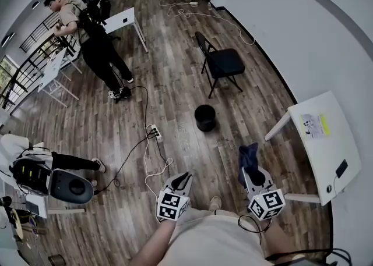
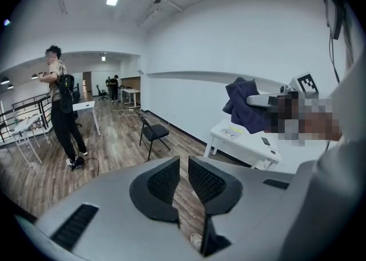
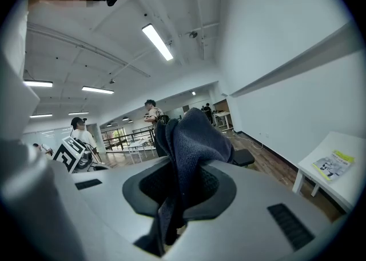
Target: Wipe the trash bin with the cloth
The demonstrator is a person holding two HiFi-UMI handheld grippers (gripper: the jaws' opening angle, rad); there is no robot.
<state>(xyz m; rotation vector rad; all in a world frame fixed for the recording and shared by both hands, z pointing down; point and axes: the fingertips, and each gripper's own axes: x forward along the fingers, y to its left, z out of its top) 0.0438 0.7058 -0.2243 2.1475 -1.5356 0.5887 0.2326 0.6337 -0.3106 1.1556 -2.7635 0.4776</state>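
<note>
The trash bin (image 1: 205, 117), a small black round container, stands upright on the wood floor (image 1: 175, 90), open mouth up; from the head view its interior is too dark for me to tell whether it holds anything. The cloth (image 1: 249, 157), dark blue, is off the bin, on the near side and slightly right of it, and nothing touches the bin. I read the right gripper (image 1: 252, 173) as clamped on the cloth: in the right gripper view the fabric (image 3: 194, 140) fills the space between the jaws, bunches up above the tips and hangs below them. The left gripper (image 1: 182, 180) sits nearer to me than the bin and slightly left of it; its jaws stand a narrow slit apart with nothing between them, only floor showing through the gap in the left gripper view (image 2: 184, 177). Both grippers are apart from each other, and the bin lies ahead between their lines. Beyond the bin stands a black folding chair (image 1: 220, 61). To the right of the bin, against the white wall, is a white table (image 1: 320, 142) carrying a printed sheet (image 1: 315, 125). Just left of the bin lies a power strip (image 1: 155, 133) with cables trailing from it. Far left of the bin and beyond it, a person (image 1: 93, 43) in dark trousers stands by other white tables.
</note>
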